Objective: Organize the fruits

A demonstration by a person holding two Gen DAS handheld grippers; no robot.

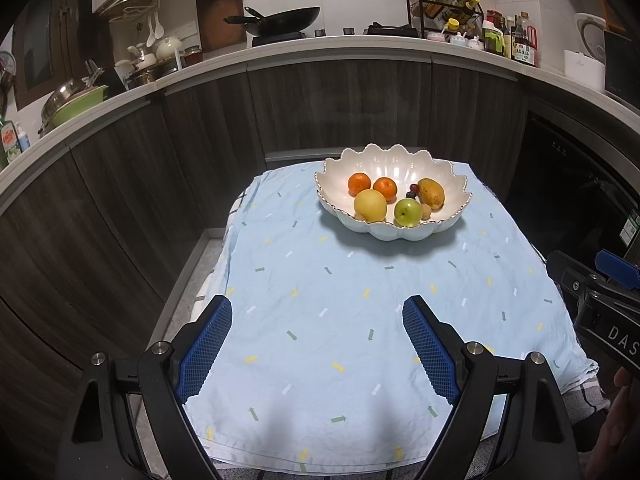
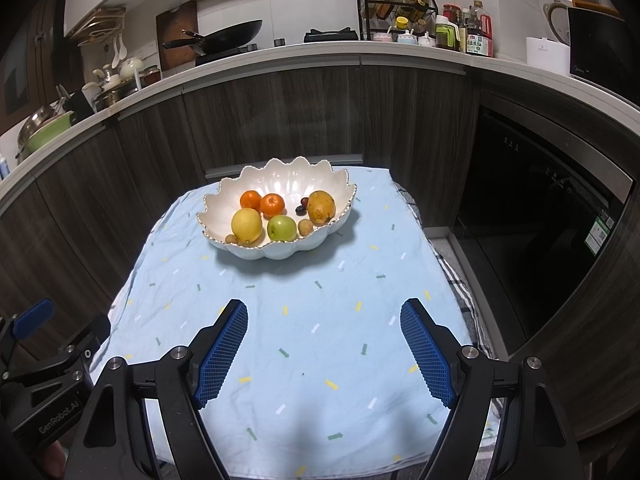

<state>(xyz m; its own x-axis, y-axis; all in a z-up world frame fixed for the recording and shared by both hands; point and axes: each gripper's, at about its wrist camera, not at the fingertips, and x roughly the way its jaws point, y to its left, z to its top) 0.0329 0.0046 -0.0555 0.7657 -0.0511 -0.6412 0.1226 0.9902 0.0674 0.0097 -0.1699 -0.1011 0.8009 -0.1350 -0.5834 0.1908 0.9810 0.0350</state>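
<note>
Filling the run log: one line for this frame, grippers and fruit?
left gripper: open, empty | right gripper: open, empty | fruit: all in bowl | tablecloth: bare

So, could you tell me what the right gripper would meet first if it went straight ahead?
Probably the bare cloth short of the bowl. The right gripper is open, empty and angled down; depth is unclear.

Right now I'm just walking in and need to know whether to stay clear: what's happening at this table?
A person holds a two-finger gripper in each hand over a table covered with a light blue cloth. Both the left gripper and the right gripper have their jaws open and empty, short of the scalloped white bowl. All the fruit sits in that bowl: two oranges, a yellow pear, a green apple, a mango and some small fruits. Nothing is being held.
</note>
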